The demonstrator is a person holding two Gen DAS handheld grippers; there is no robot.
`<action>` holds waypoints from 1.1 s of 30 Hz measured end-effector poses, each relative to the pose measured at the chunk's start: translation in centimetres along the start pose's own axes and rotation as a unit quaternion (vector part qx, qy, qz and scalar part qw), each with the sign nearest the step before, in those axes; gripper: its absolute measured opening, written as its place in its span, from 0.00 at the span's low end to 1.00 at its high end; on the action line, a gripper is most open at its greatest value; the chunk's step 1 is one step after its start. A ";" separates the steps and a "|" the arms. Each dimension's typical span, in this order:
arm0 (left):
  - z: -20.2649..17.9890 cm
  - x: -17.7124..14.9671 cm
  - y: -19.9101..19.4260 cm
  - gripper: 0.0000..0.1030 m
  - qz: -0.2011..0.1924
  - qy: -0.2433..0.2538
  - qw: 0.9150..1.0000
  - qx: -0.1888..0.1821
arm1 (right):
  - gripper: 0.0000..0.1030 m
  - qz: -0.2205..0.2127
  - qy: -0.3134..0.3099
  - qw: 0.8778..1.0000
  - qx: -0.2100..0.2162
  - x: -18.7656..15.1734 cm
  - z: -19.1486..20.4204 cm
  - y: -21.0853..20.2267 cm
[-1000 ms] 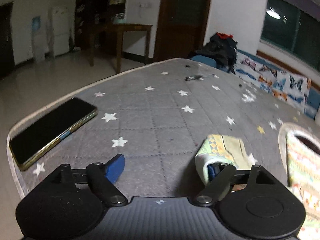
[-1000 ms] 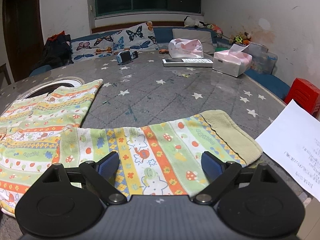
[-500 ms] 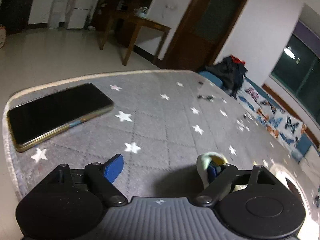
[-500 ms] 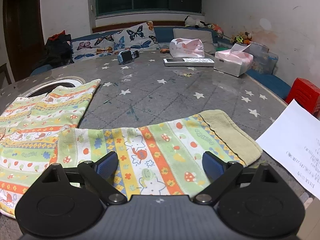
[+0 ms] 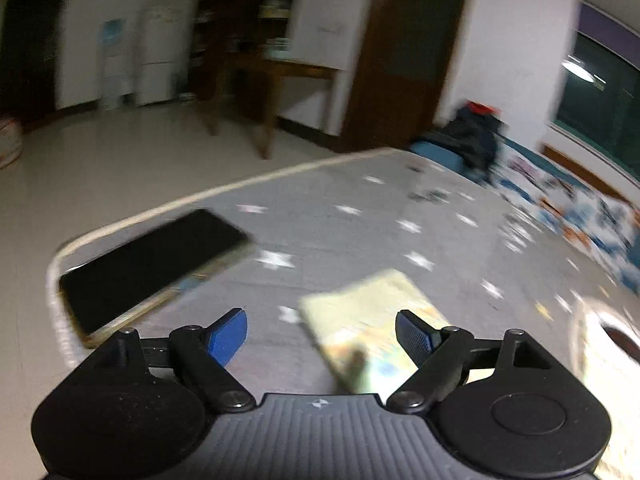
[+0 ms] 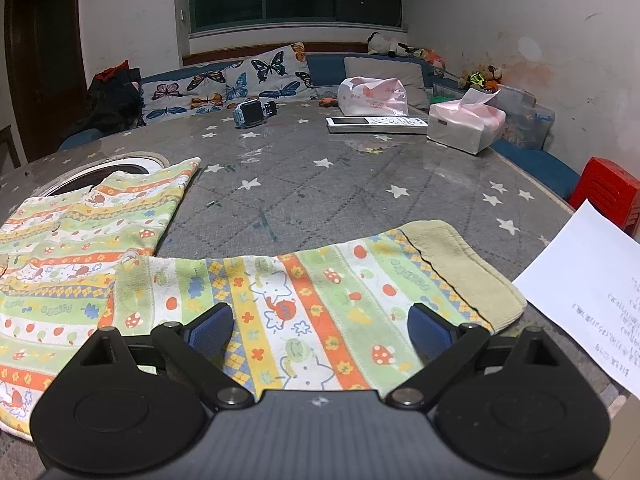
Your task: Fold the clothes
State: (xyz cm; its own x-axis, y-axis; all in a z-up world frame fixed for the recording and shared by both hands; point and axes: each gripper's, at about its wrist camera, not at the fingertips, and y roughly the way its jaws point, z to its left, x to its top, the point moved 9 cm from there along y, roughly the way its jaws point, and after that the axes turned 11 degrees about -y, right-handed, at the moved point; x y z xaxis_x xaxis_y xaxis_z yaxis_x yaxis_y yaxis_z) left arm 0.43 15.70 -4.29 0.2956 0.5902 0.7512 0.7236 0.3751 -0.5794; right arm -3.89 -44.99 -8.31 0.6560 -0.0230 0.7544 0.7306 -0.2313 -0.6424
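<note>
A child's patterned garment (image 6: 120,248) lies flat on the grey star-print table (image 6: 340,184). Its right sleeve (image 6: 312,292) with a beige cuff (image 6: 460,272) stretches across in front of my right gripper (image 6: 320,328), which is open and empty just above it. In the blurred left wrist view the other sleeve's cuff end (image 5: 372,312) lies on the table between the fingers of my left gripper (image 5: 320,336), which is open; I cannot tell if it touches the cloth.
A black phone (image 5: 152,264) lies near the table's left edge. A white paper sheet (image 6: 588,288) lies at the right edge. A remote (image 6: 376,124), tissue box (image 6: 464,124), plastic bag (image 6: 372,96) and toy watch (image 6: 252,110) sit at the far side.
My left gripper has swung and the cuff, earlier bunched by its right finger, now lies flat between the open fingers. The right gripper has barely moved.
</note>
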 end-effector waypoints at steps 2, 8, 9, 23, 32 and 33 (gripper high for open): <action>-2.3 -1.3 -0.4 0.81 0.010 0.038 0.999 -0.026 | 0.96 0.000 -0.001 1.000 0.000 0.0 0.0 0.1; -6.8 -4.5 -0.1 0.81 0.023 0.128 0.990 -0.060 | 0.96 0.000 -0.003 1.000 0.002 0.0 0.0 0.1; -7.0 -4.9 0.3 0.81 0.027 0.134 0.989 -0.056 | 0.96 0.000 -0.004 1.000 0.002 0.0 0.0 0.1; -8.8 -6.0 -2.9 0.82 0.060 0.168 0.977 -0.115 | 0.95 -0.003 -0.029 0.999 0.027 1.4 2.0 -1.3; -15.2 -11.5 -7.9 0.71 0.069 0.272 0.932 -0.228 | 0.94 -0.031 -0.108 0.988 0.109 2.6 9.2 -3.8; -15.6 -12.2 -8.1 0.69 0.073 0.281 0.928 -0.234 | 0.93 -0.029 -0.114 0.986 0.115 2.5 9.9 -3.8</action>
State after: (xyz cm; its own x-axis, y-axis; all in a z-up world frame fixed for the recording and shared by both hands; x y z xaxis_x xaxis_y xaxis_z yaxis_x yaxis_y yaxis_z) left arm 0.70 -5.63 -3.82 0.5947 0.0948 0.7984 0.8034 -0.1079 -0.5856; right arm -3.20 -34.48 -5.34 0.6187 0.2085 0.7575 0.7742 0.0021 -0.6329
